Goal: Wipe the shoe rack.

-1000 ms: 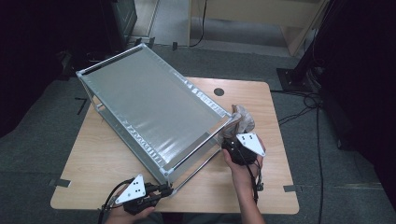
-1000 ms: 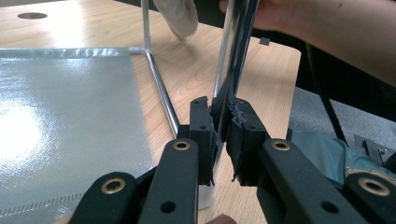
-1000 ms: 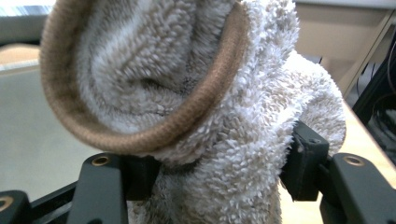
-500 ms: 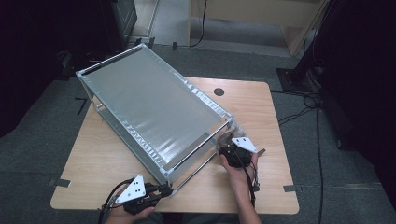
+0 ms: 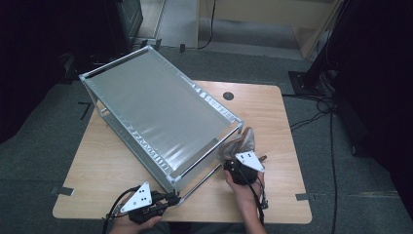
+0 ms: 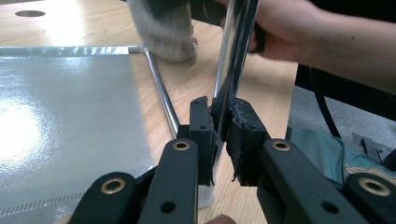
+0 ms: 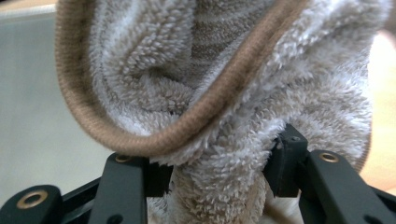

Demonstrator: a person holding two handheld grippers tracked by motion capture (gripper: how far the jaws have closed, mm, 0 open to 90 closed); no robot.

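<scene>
At the near edge of the table [image 5: 287, 146], the left gripper [image 5: 170, 198] is clamped tight on the near corner post of the metal rack [image 5: 160, 114], most likely to steady the tilted frame while it is wiped. Right of it, the right gripper [image 5: 234, 168] has just been closing on a bunched beige towel [image 7: 224, 93], which fills the space between its jaws. It holds the towel against the rack's near right corner.

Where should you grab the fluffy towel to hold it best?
Grab the towel at its bunched middle, coming from underneath as the right gripper does. The folds there pile thick, so the jaws squeeze plenty of cloth; the thin brown edge would slip.
</scene>
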